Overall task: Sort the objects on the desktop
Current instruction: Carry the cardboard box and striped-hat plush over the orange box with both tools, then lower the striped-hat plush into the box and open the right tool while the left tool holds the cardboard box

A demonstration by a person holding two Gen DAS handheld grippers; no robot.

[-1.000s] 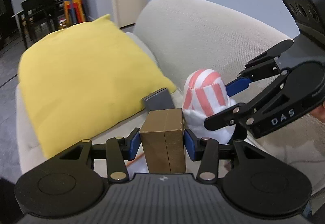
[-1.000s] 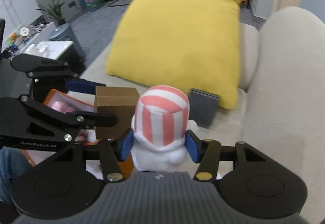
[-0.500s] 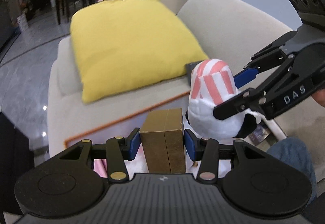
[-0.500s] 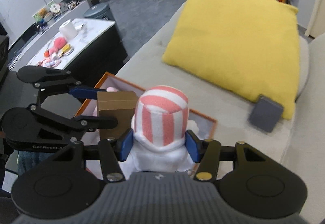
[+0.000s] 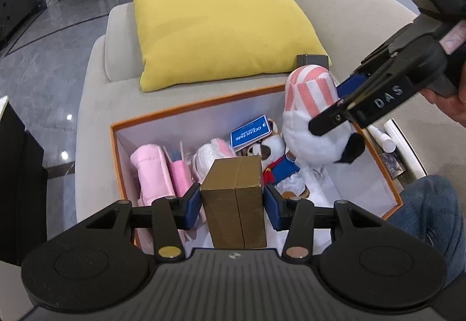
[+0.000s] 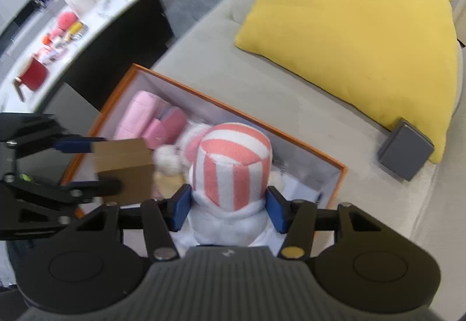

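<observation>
Indoors, orange box on sofa

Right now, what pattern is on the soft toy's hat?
Pink and white stripes on the plush toy's hat, clearest in the right wrist view.

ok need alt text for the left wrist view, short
The left gripper holds a gold-brown box over an open orange storage box of plush toys on a beige sofa. To its right, the right gripper holds a plush toy with a pink-and-white striped hat above the same box. A yellow cushion lies behind.
</observation>
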